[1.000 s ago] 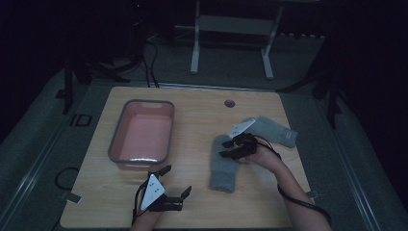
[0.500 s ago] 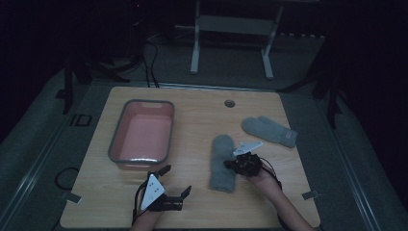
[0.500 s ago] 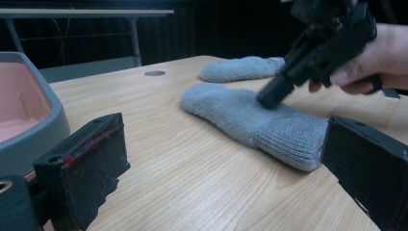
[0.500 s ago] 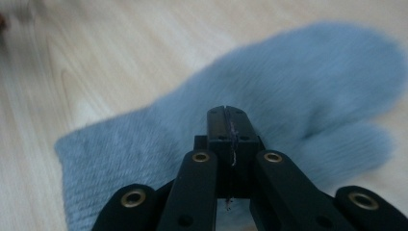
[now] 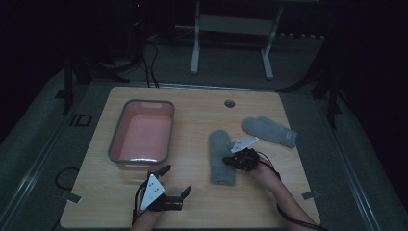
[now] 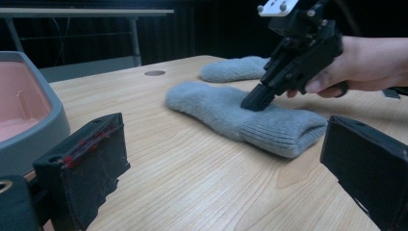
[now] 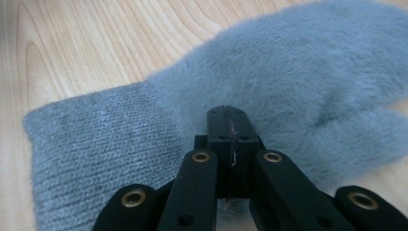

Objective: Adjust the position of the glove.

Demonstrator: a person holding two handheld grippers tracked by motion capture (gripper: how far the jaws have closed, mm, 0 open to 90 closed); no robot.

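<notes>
right gripper [image 5: 230, 160]: its jaws are standing pressed together with no gap showing in the right gripper view, tips digging into the fluffy pile of the near mitten [image 5: 222, 156] just past where the ribbed cuff [image 7: 91, 139] is ending — whether any fabric is pinched between them I cannot tell
why there: likely the spot is being chosen because the knit cuff and fur are meeting here, giving a fold that is easy to pinch and lift
near mitten: lying flat directly under the right gripper's tips, cuff pointing back toward the person, fingertip end pointing away
second mitten [image 5: 269, 130]: resting beyond and to the outer side of the right gripper, near but apart from the first
left gripper [image 5: 173, 182]: jaws are standing wide apart, holding nothing, hovering low over bare table [image 5: 202, 103] — seemingly waiting, aimed across at the mitten
pink bin [image 5: 142, 134]: sitting just ahead of the left gripper, on its inner-left side in the left gripper view; it is looking empty, a likely place for the mittens
</notes>
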